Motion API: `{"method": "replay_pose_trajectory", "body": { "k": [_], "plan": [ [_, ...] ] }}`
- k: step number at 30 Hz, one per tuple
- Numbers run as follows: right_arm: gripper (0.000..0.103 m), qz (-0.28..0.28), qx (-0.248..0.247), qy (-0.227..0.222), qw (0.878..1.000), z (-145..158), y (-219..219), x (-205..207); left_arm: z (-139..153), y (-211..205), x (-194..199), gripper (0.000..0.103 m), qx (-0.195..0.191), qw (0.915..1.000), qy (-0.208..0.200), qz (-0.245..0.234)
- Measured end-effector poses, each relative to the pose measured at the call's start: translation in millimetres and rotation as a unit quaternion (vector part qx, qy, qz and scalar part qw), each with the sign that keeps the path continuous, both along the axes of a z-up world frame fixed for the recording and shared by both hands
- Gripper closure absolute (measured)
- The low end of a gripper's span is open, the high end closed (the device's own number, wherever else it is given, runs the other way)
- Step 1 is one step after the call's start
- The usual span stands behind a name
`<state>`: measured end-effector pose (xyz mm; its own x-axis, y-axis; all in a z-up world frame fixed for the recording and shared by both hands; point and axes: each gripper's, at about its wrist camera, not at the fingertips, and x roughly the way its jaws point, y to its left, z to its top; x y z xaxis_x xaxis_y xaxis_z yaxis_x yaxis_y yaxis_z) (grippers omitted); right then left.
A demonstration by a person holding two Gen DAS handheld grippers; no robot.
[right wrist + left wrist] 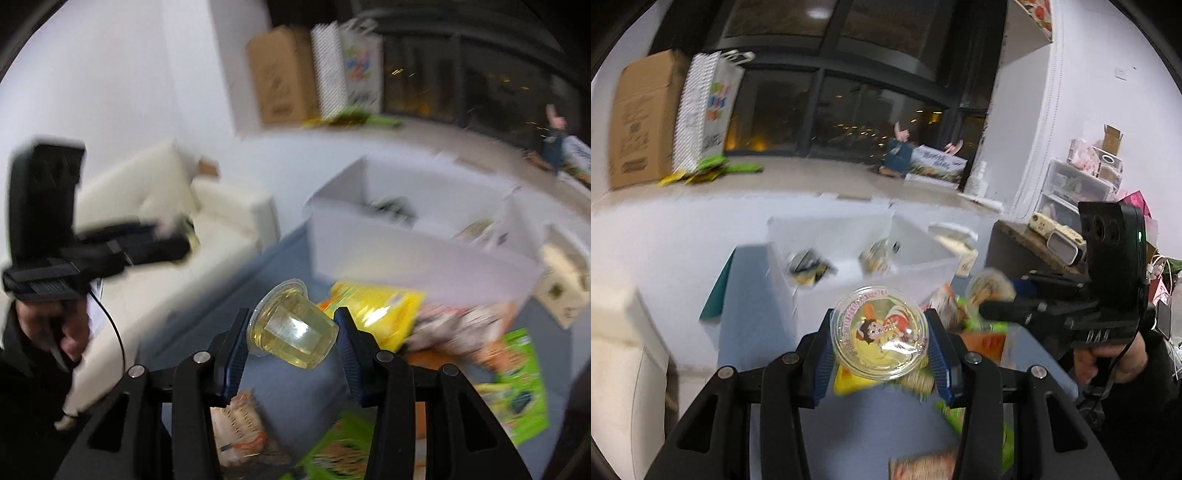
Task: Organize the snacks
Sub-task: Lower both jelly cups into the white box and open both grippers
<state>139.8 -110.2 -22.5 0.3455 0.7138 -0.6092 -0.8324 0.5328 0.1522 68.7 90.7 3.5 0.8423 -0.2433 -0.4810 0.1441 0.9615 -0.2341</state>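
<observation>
My left gripper is shut on a clear jelly cup with a cartoon lid facing the camera, held above the blue table. My right gripper is shut on a second jelly cup of pale yellow jelly, tilted with its lid to the upper left. In the left wrist view the right gripper hangs at the right, a blurred cup at its tips. A white divided bin stands beyond, with dark packets in its left compartment and cups in the right. Loose snack packets lie under both grippers.
A cream sofa borders the table on the left. A cardboard box and a paper bag stand by the dark window. Cluttered drawers fill the right side. Green packets lie at the table's near right.
</observation>
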Motion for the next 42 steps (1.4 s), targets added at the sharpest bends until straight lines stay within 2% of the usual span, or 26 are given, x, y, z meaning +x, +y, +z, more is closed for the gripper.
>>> {"method": "replay_pose_trajectory", "body": {
  "k": [5, 9, 12, 14, 17, 19, 20, 21, 22, 23, 24, 25, 26, 27, 28, 30, 36, 42],
  "plan": [
    [0.054, -0.072, 0.034, 0.009, 0.997, 39.6, -35.5, 64.0, 25.6, -7.6, 70.4, 0.054, 0.017, 0.9998, -0.005, -0.002],
    [0.054, -0.116, 0.047, 0.041, 0.991, 50.9, -36.2, 127.3, 26.9, -1.3, 129.5, 0.054, 0.023, 0.9995, 0.014, 0.014],
    [0.054, -0.138, 0.037, 0.058, 0.988, 47.8, -27.4, 168.1, 13.5, 7.1, 172.6, 0.054, 0.02, 0.9985, 0.046, 0.024],
    [0.054, -0.149, 0.025, 0.08, 0.985, 38.9, -18.9, 193.6, 3.8, 9.0, 187.9, 0.054, 0.026, 0.9976, 0.057, 0.029],
    [0.054, -0.157, 0.002, 0.086, 0.984, 23.7, -5.9, 213.5, -13.4, 10.6, 207.2, 0.054, 0.049, 0.995, 0.079, 0.037],
    [0.054, -0.157, 0.002, 0.094, 0.983, 17.3, -3.1, 220.8, -21.5, 12.5, 212.5, 0.053, 0.043, 0.9941, 0.094, 0.032],
    [0.054, -0.156, 0.005, 0.098, 0.983, 14.5, -3.0, 222.1, -26.1, 13.3, 215.8, 0.049, 0.039, 0.9929, 0.109, 0.028],
    [0.054, -0.157, 0.005, 0.1, 0.982, 12.2, -1.8, 224.7, -29.1, 14.5, 217.3, 0.042, 0.037, 0.9915, 0.12, 0.034],
    [0.053, -0.16, -0.001, 0.101, 0.982, 10.4, 0.0, 226.6, -29.5, 15.0, 216.4, 0.014, 0.039, 0.991, 0.121, 0.042],
    [0.053, -0.161, -0.006, 0.101, 0.982, 9.6, 1.0, 227.3, -28.8, 15.9, 214.8, 0.0, 0.04, 0.9908, 0.12, 0.049],
    [0.048, -0.167, -0.009, 0.097, 0.981, 8.5, 1.1, 229.0, -26.6, 17.2, 210.9, 0.0, 0.036, 0.9916, 0.112, 0.052],
    [0.023, -0.176, -0.005, 0.091, 0.98, 10.2, -1.2, 228.8, -23.5, 19.0, 207.0, 0.0, 0.034, 0.9918, 0.11, 0.055],
    [0.009, -0.184, 0.005, 0.089, 0.979, 12.0, -5.0, 229.1, -21.9, 20.8, 204.9, 0.0, 0.034, 0.9919, 0.109, 0.056],
    [0.0, -0.186, 0.019, 0.091, 0.978, 13.9, -9.0, 229.0, -18.4, 22.6, 201.3, 0.0, 0.035, 0.9921, 0.104, 0.061],
    [0.0, -0.187, 0.033, 0.096, 0.977, 15.0, -12.9, 228.0, -15.8, 23.8, 198.7, 0.0, 0.036, 0.9921, 0.101, 0.065],
    [0.0, -0.193, 0.029, 0.096, 0.976, 17.6, -15.2, 224.1, -9.5, 25.1, 193.1, 0.0, 0.035, 0.9925, 0.094, 0.07],
    [0.0, -0.184, 0.034, 0.065, 0.98, 36.8, -20.4, 196.5, 6.1, 17.5, 163.8, 0.0, 0.048, 0.9942, 0.069, 0.066],
    [0.0, -0.152, 0.049, 0.04, 0.986, 56.4, -34.3, 149.6, 18.8, 5.7, 105.7, 0.0, 0.045, 0.9973, 0.034, 0.048]
  ]
}}
